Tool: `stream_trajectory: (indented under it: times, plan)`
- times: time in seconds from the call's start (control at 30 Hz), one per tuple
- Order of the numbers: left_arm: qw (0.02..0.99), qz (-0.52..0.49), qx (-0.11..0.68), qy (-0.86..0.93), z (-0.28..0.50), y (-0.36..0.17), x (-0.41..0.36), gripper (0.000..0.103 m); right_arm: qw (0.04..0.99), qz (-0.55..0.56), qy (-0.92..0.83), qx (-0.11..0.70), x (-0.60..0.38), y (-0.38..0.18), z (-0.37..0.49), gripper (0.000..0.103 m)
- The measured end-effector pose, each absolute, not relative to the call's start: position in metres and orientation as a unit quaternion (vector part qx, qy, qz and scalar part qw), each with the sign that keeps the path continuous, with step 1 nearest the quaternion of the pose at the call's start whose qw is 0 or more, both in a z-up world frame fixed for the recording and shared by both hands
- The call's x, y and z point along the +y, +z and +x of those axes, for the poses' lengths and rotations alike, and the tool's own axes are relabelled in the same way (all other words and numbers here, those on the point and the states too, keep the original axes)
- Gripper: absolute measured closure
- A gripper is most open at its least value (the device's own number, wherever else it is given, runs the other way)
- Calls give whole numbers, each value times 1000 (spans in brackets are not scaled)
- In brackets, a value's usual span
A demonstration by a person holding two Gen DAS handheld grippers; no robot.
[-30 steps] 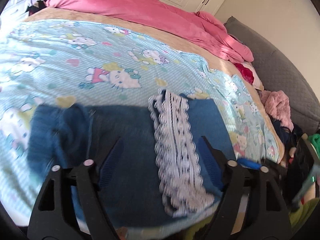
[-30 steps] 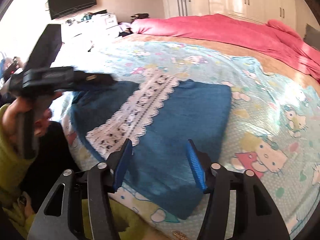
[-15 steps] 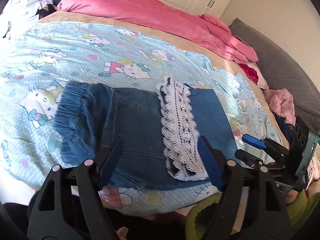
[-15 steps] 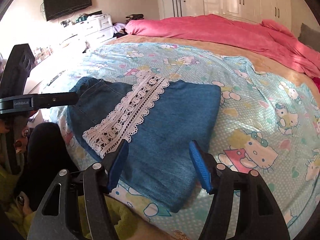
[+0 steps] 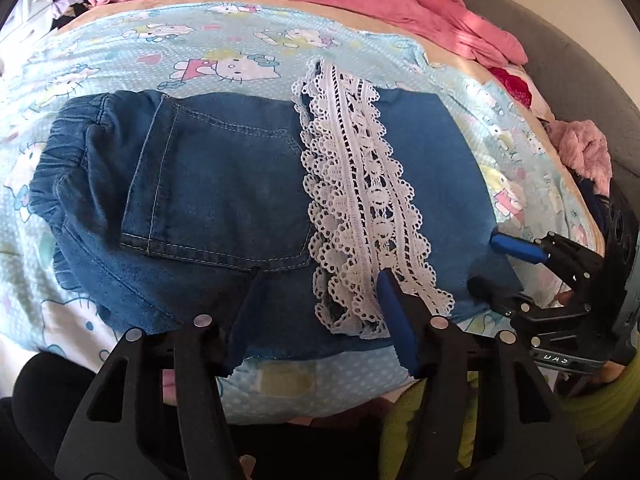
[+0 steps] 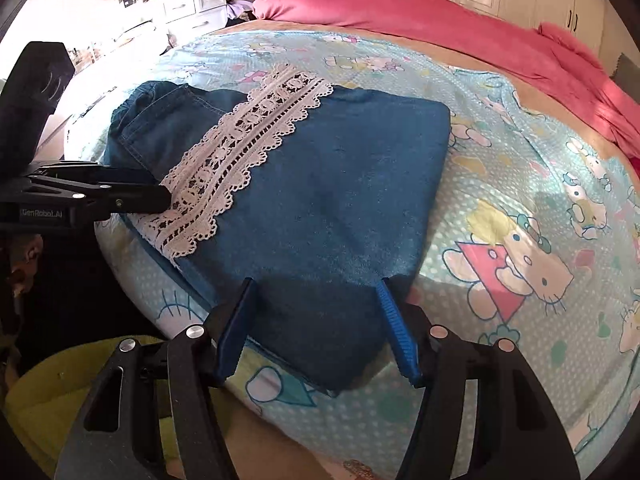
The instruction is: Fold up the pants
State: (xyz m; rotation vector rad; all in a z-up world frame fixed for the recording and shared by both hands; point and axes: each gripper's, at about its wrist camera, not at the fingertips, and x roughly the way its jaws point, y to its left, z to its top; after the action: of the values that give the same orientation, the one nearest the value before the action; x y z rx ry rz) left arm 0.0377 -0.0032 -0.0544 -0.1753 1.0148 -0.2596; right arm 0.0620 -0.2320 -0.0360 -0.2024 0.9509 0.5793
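Pants (image 5: 224, 184) folded on bed (image 5: 240, 44), near front edge; white lace (image 5: 360, 200) band across them, waistband at left in left view. Left claw (image 5: 320, 292) low over near edge, jaws closing, denim and lace end between fingers, pads not yet pressing. Right claw (image 6: 316, 312) spread over near corner of pants, fabric between fingers, not pinched. Pink duvet (image 6: 440, 16) at far side of bed.

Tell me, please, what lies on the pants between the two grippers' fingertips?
In the right wrist view, the white lace band and plain denim of the pants lie between the left gripper, whose jaws are closing, and the right gripper.
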Motion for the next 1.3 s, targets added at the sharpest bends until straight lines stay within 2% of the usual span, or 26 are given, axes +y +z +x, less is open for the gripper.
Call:
stream_trajectory:
  times: [0.23, 0.5, 0.67, 0.77, 0.8, 0.87, 0.93, 1.23, 1.27, 1.3]
  plan:
    - [875, -88, 459, -129, 29, -36, -1, 53, 855, -38, 288, 429, -248, -12, 71, 42]
    - [889, -49, 433, -145, 20, -15, -25, 53, 878, -55, 271, 392, -243, 17, 133, 42]
    - [877, -22, 456, -151, 25, -31, -44, 53, 862, -63, 292, 410, -214, 11, 176, 42]
    - [866, -22, 478, -145, 30, -47, -43, 48, 852, -78, 296, 426, -198, -4, 196, 42]
    - [862, -29, 485, -145, 31, -53, -41, 48, 850, -89, 285, 433, -195, -12, 203, 36]
    - [859, -40, 489, -147, 34, -58, -39, 48, 844, -110, 251, 461, -194, -36, 219, 35]
    - [859, -43, 488, -149, 35, -59, -39, 47, 842, -81, 253, 470, -202, -54, 228, 33]
    - [859, -50, 485, -157, 31, -56, -37, 44, 857, -43, 270, 436, -216, -12, 195, 30]
    - [859, -51, 484, -158, 30, -54, -37, 43, 860, -40, 274, 429, -218, -8, 190, 28]
    - [860, -52, 483, -158, 28, -52, -36, 41, 862, -39, 276, 422, -219, -2, 183, 20]
